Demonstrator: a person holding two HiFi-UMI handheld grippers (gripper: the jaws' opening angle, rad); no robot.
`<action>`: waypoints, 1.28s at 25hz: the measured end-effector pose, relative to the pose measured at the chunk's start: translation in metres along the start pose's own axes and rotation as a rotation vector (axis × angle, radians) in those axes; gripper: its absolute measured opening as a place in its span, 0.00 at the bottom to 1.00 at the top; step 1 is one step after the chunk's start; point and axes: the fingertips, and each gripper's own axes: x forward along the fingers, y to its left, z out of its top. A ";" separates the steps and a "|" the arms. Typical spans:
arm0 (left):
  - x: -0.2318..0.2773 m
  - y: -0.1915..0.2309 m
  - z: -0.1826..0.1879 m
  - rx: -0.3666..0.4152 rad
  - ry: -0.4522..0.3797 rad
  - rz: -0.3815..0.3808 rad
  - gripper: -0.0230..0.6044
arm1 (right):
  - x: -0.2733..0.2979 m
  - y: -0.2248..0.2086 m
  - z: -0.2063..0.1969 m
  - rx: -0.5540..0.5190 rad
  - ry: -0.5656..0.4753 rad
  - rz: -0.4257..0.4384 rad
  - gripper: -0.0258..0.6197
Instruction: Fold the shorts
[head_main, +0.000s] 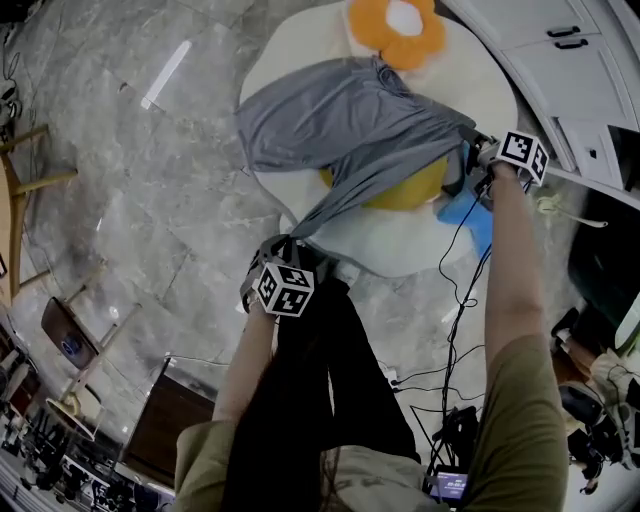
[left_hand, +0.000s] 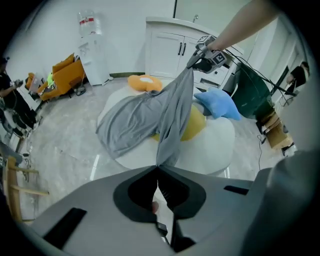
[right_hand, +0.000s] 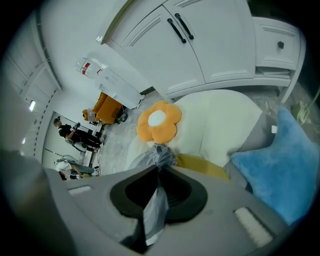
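Note:
Grey shorts (head_main: 345, 130) hang stretched in the air over a white round cushion (head_main: 400, 245), held up at two corners. My left gripper (head_main: 290, 245) is shut on the near corner, and the cloth runs up from its jaws as a taut grey strip (left_hand: 172, 120). My right gripper (head_main: 478, 148) is shut on the far right corner by the waistband; grey cloth (right_hand: 159, 156) bunches at its jaw tips and trails back between them. The rest of the shorts (left_hand: 130, 120) sags to the left, touching the cushion.
On the white cushion lie an orange flower pillow (head_main: 395, 28), a yellow pillow (head_main: 405, 190) under the shorts and a blue one (head_main: 470, 215) at the right. White cabinets (head_main: 560, 60) stand behind. Cables (head_main: 455, 300) run over the marble floor, and chairs (head_main: 30, 180) stand left.

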 end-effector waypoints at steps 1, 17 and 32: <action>-0.006 0.012 0.004 0.006 -0.002 0.012 0.06 | 0.000 0.006 0.000 -0.001 0.002 0.001 0.09; 0.033 0.230 0.101 0.062 0.006 0.048 0.06 | 0.072 0.068 0.035 0.196 -0.142 0.011 0.09; 0.151 0.350 0.126 -0.014 0.063 0.038 0.06 | 0.199 0.071 0.065 0.150 -0.178 -0.074 0.09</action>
